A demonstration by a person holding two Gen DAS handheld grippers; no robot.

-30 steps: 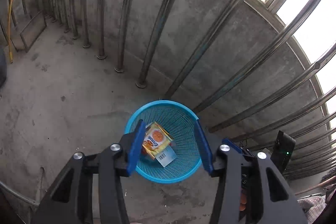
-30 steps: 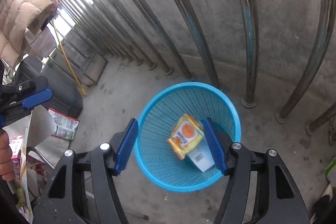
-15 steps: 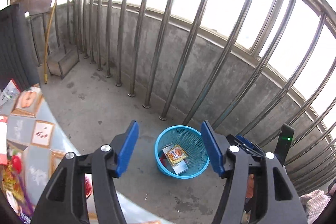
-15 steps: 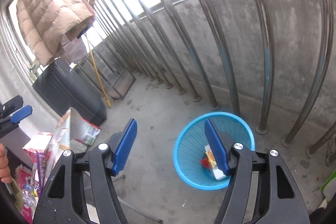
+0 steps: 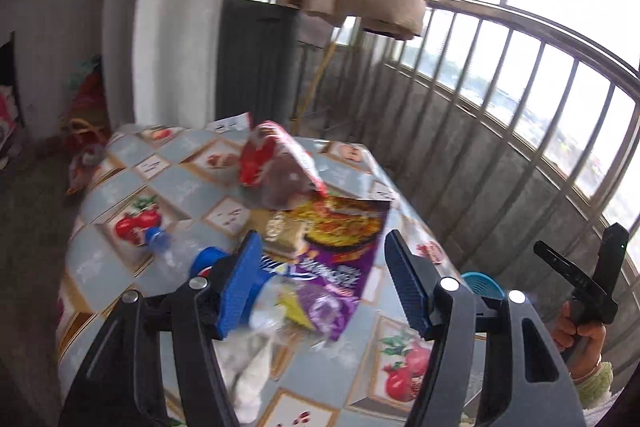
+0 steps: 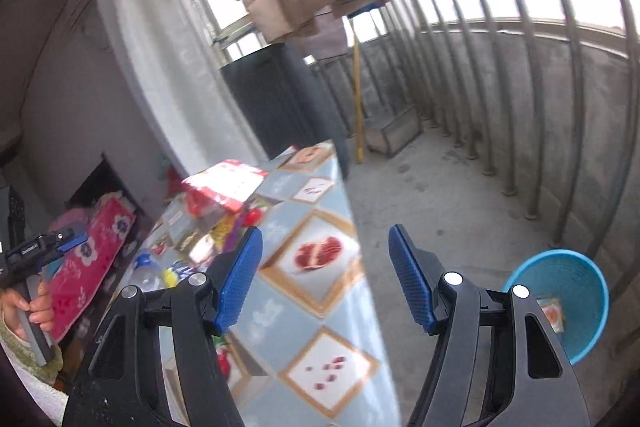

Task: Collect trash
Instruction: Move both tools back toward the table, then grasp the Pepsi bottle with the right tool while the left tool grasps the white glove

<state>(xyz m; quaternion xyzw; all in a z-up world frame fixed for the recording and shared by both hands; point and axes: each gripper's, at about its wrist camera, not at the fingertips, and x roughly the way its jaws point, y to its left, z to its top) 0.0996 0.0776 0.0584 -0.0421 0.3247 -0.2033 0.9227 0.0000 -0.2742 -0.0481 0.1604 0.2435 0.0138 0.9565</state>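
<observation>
a: heading for more trash; left gripper (image 5: 322, 281) and right gripper (image 6: 325, 277) both spread, nothing between the pads.
b: where's the trash?
a: purple wrapper (image 5: 340, 259) and red packet (image 5: 276, 163) on the table (image 5: 404, 331); blue basket (image 6: 576, 287) on the floor, right.
b: labels?
a: too blurred. next: settle over one piece.

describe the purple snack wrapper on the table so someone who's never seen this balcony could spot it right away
Find the table with the fruit-print cloth beside the balcony railing. Amid the litter on it lies a flat purple plastic wrapper showing a noodle dish, just before the upright red-and-white snack bag. It is the only purple piece.
</observation>
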